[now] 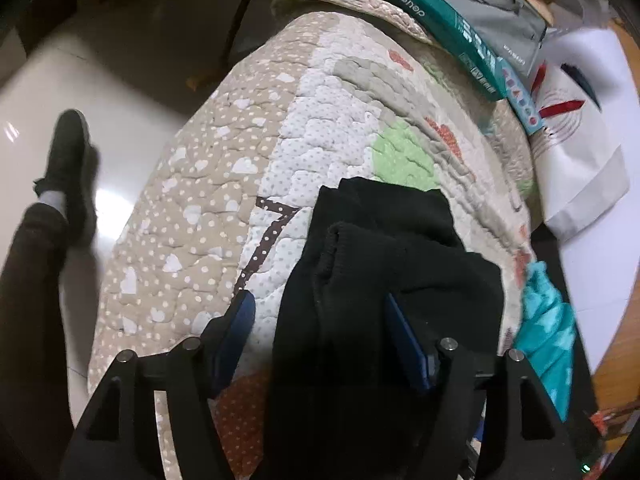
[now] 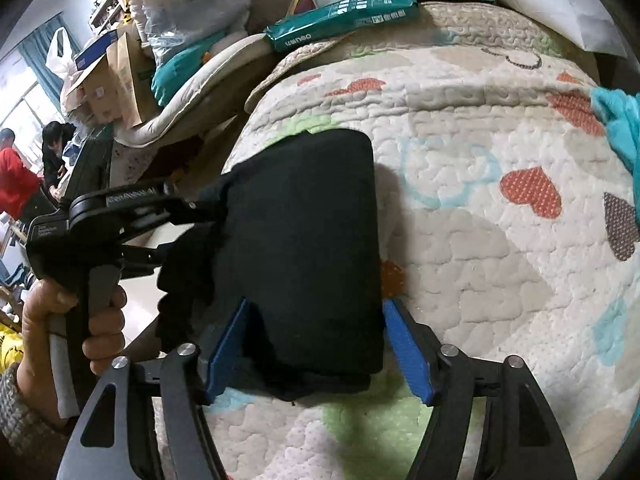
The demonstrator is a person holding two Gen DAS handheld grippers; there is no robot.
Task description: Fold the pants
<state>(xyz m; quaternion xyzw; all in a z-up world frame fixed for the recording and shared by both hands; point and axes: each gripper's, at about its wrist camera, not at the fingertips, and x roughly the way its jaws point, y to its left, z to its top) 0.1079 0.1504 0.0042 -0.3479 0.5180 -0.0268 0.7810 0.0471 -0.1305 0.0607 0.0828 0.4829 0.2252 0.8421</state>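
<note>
Reading "deli" on teal box [image 2: 344, 16], folded black pants [image 2: 308, 248] lengthwise away on quilt [image 2: 480, 240], both tongs [image 1: 320, 320] [image 2: 314, 322] spread, gripping nothing.

My left gripper [image 1: 320, 320]: black angular linkage arms, round silver pivot screws, dark blue finger pads [image 1: 408, 340]. My right gripper [image 2: 316, 344]: same build, grey-black arms with triangular cut-outs, brighter blue pads [image 2: 408, 352]. Left of that right gripper, the other tool's black body shows small white lettering, unreadable, above a grey trigger. The hand [image 2: 76, 320] gripping it wears a grey knitted cuff [image 2: 20, 420]. Dark trousers, grey sock, black shoe [image 1: 68, 156].
</note>
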